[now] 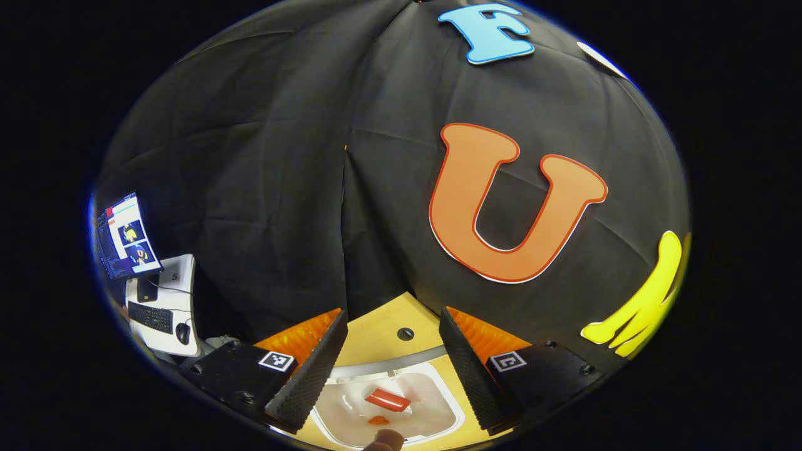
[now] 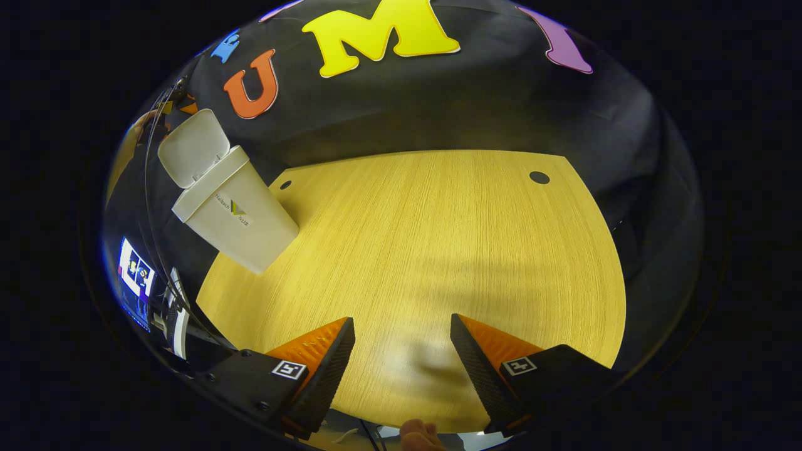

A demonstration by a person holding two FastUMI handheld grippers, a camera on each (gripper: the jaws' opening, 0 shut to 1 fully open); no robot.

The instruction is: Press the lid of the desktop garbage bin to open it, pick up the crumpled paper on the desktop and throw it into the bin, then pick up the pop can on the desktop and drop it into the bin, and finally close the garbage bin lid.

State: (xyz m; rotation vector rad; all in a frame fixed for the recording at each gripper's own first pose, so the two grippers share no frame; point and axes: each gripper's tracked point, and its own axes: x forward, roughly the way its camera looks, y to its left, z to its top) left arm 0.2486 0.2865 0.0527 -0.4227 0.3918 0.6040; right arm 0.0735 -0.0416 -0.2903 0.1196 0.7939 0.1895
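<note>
The white desktop bin (image 2: 241,219) stands at the table's far left with its lid (image 2: 191,147) tipped up and open. In the left gripper view I look straight down into it past its rim (image 1: 388,371). A red pop can (image 1: 387,399) lies on its side at the bottom, with a small orange bit (image 1: 378,420) beside it. My left gripper (image 1: 391,313) hangs open above the bin's mouth, nothing between its fingers. My right gripper (image 2: 401,319) is open low over the wooden table (image 2: 438,238), well right of the bin and holding nothing.
The tabletop has a dark cable hole (image 2: 539,177) at the far right and another (image 1: 405,334) just behind the bin. Off the table's left side are a lit monitor (image 1: 125,235) and a white desk (image 1: 182,285) with a keyboard and a mouse. A fingertip (image 1: 383,440) shows at the bottom edge.
</note>
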